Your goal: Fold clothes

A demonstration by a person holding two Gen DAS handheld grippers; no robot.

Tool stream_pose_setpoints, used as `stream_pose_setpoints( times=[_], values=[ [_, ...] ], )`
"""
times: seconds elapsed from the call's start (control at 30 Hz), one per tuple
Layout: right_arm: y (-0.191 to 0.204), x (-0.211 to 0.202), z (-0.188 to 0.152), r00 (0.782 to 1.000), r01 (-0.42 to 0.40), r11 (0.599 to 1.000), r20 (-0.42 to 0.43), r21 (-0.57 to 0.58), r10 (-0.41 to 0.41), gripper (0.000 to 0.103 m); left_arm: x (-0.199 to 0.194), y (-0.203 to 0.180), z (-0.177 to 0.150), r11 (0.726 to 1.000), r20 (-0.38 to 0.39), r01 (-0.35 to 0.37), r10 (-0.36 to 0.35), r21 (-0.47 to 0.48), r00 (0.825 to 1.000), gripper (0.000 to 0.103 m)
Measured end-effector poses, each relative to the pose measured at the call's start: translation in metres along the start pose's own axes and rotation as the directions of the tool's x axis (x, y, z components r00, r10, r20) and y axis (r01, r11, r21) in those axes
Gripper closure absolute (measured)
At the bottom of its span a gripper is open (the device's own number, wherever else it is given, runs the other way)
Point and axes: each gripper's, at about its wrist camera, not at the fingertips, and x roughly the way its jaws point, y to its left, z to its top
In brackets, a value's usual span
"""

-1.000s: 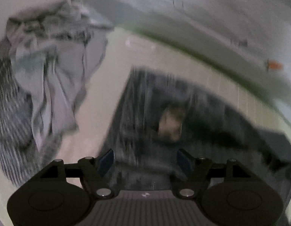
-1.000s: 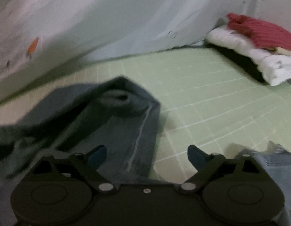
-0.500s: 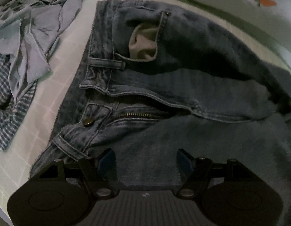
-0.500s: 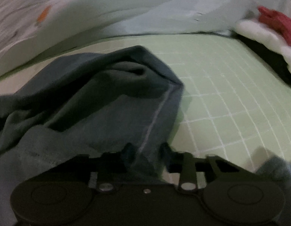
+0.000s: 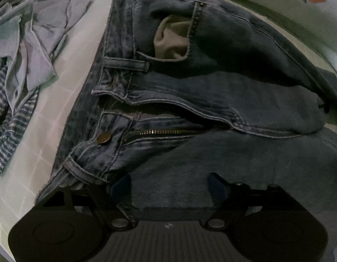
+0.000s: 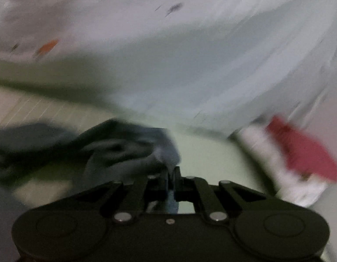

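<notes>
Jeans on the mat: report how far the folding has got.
Done: a folded stack, red top on white items, sits at the mat's edge. In hand: the jeans lie spread, fly open; the right gripper is shut on a leg end, lifting it, while the left gripper hangs open over the waist. Left: the whole jeans fold, then the crumpled shirts.

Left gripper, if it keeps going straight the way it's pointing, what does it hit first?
Probably the jeans: the open left gripper points steeply down at the denim just below the zipper; the remaining gap is unclear.
</notes>
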Motion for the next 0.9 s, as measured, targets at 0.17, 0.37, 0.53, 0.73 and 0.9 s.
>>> stream_pose_setpoints(
  times=[0.17,0.37,0.53,0.73,0.9],
  values=[
    [-0.040,0.009,0.056,0.985,0.088,0.993,0.143,0.077,-0.098,0.098,0.000,0.000,-0.001,1.000,0.005,-0.001,0.001,-0.006,1.000,0.020],
    [-0.032,0.030,0.051,0.995,0.097,0.992,0.012,0.078,-0.099,0.033,-0.001,0.002,-0.003,1.000,0.015,0.008,-0.008,-0.020,1.000,0.019],
    [0.001,0.003,-0.009,0.994,-0.065,0.993,-0.077,0.099,0.073,0.006,-0.017,0.021,-0.012,0.993,0.062,0.072,-0.067,-0.095,0.996,0.020],
    [0.028,-0.044,-0.074,0.967,-0.141,0.983,-0.196,0.115,0.161,0.004,-0.049,0.048,-0.028,0.989,0.165,0.049,-0.025,-0.140,0.986,0.020],
    [0.032,-0.079,-0.102,0.947,-0.157,0.969,-0.249,0.192,0.203,0.004,-0.066,0.098,-0.032,0.980,0.198,0.017,0.024,-0.201,0.980,0.020]
  ],
)
